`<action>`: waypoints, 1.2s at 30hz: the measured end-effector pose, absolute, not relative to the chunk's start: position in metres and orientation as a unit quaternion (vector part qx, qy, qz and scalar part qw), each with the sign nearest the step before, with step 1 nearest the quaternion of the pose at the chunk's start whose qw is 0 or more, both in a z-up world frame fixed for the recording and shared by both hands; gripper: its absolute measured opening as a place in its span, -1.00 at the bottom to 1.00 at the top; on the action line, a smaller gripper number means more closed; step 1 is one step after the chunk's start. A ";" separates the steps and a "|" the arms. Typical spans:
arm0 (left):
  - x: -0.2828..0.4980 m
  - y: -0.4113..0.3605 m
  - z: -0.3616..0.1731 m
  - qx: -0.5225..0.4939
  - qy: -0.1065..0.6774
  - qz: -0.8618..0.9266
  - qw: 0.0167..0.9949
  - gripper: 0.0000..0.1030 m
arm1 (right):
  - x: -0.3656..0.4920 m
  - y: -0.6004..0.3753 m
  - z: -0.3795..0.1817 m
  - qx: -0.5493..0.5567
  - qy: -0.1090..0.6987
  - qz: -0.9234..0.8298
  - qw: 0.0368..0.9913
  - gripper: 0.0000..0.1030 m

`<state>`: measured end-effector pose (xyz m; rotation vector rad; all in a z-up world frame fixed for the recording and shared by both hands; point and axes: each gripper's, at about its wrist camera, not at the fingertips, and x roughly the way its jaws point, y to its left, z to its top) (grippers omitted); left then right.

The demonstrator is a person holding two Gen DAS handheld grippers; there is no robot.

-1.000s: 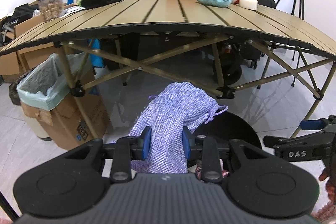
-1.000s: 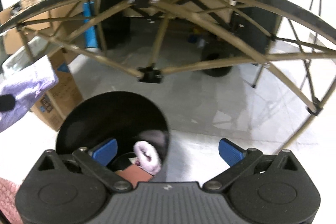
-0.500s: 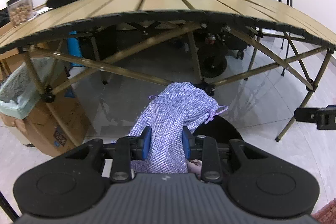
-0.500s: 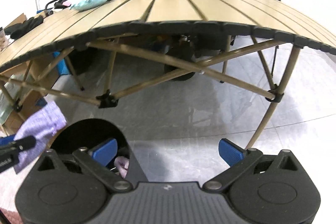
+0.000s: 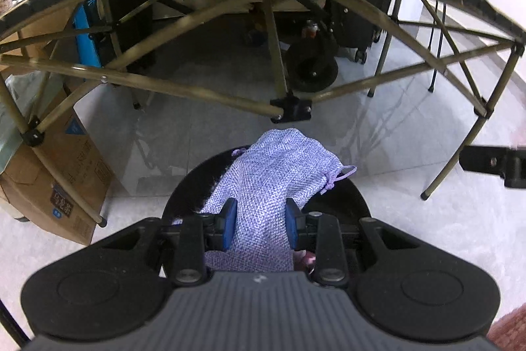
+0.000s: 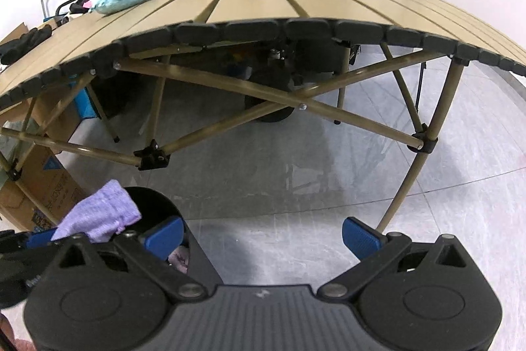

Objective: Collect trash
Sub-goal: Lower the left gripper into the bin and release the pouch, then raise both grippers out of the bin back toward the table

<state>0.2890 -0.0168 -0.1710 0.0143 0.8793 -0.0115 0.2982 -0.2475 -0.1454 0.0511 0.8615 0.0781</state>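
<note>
Over the round black bin, the left gripper is pinching mid-body a soft, light lilac woven drawstring pouch (right gripper gaping, empty), which is likely sagging when let go

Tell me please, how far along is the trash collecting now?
Done: a pink item already lies inside the round black bin. In hand: the left gripper is shut on a purple woven drawstring pouch over the bin, not yet released. Left: the open right gripper is empty.

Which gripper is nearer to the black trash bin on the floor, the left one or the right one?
Left. The left gripper hangs directly above the black trash bin, holding the purple pouch. The right gripper is beside the bin, mostly over bare floor.
</note>
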 end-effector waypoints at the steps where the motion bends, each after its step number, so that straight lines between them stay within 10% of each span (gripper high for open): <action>1: 0.289 -0.018 -0.173 0.009 0.427 -0.006 0.904 -0.41 | 0.299 -0.247 -0.147 0.024 0.419 0.039 0.907 1.00; 9: 0.292 -0.020 -0.181 0.003 0.444 -0.008 0.896 -0.26 | 0.298 -0.244 -0.149 0.023 0.425 0.046 0.904 1.00; 17: 0.289 -0.016 -0.176 -0.013 0.439 0.011 0.899 0.98 | 0.298 -0.244 -0.150 0.026 0.426 0.047 0.903 1.00; 36: 0.287 -0.020 -0.177 -0.014 0.444 0.010 0.896 1.00 | 0.299 -0.240 -0.154 0.023 0.432 0.056 0.900 1.00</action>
